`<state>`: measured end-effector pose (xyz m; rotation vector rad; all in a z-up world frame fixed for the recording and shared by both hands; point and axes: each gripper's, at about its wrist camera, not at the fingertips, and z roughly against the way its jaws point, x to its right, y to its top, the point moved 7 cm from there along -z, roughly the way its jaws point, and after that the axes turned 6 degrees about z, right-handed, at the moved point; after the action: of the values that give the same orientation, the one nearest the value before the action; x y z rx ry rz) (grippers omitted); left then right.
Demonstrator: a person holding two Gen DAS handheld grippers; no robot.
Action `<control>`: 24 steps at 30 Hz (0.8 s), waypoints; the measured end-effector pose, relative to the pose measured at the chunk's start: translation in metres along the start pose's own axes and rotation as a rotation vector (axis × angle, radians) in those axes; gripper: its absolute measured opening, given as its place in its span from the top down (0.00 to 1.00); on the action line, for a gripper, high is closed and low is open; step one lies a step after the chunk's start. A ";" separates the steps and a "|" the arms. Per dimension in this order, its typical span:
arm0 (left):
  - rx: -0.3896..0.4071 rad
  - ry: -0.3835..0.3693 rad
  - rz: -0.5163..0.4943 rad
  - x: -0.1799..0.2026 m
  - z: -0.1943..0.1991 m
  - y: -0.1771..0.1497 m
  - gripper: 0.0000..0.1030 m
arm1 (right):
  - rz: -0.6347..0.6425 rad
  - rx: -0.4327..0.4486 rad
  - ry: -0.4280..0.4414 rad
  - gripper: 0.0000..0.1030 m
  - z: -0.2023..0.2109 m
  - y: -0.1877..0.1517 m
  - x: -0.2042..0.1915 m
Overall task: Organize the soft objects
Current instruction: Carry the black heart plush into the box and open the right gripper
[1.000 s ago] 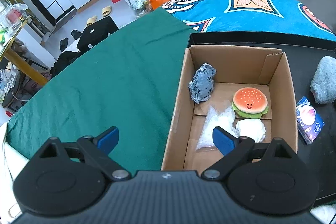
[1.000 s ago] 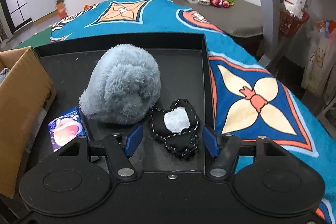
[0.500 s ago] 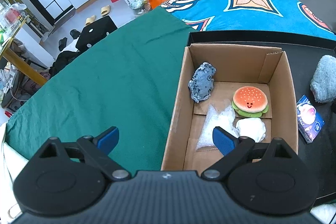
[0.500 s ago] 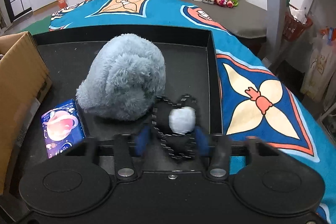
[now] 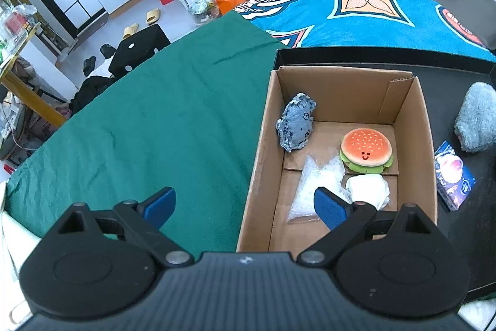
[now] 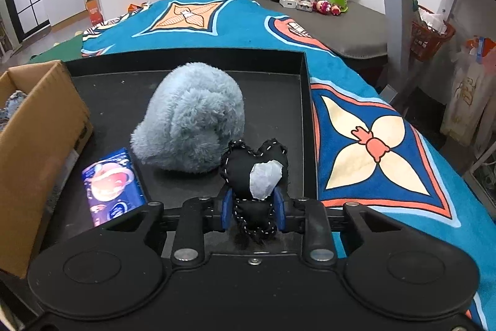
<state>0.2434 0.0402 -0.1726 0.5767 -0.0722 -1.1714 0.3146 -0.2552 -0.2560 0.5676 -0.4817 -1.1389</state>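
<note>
Right tool just closed, now clamped on heart; lift to box next. Left tool apart, idle.

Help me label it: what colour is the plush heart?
Black heart with white stitching, pale patch; right wrist view.

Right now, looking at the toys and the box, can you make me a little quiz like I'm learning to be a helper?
1. True or false: the right gripper is shut on the black heart-shaped stitched cushion.
2. How many soft things lie inside the brown cardboard box? A) two B) four C) six
3. Fill in: the fluffy grey-blue plush sits on the black ____.

Key: 1 true; 2 B; 3 tray.
</note>
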 end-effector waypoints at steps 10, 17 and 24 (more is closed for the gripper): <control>0.069 -0.039 0.024 -0.008 0.015 -0.001 0.08 | -0.002 0.031 -0.005 0.74 0.027 0.008 -0.004; 0.082 -0.046 -0.002 -0.010 0.017 -0.003 0.08 | -0.011 0.045 -0.014 0.74 0.045 0.011 -0.010; 0.105 -0.062 -0.034 -0.008 0.019 -0.004 0.08 | -0.024 0.055 -0.018 0.74 0.058 0.016 -0.017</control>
<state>0.2304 0.0394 -0.1561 0.6362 -0.1782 -1.2238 0.2837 -0.2444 -0.2031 0.6127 -0.5245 -1.1571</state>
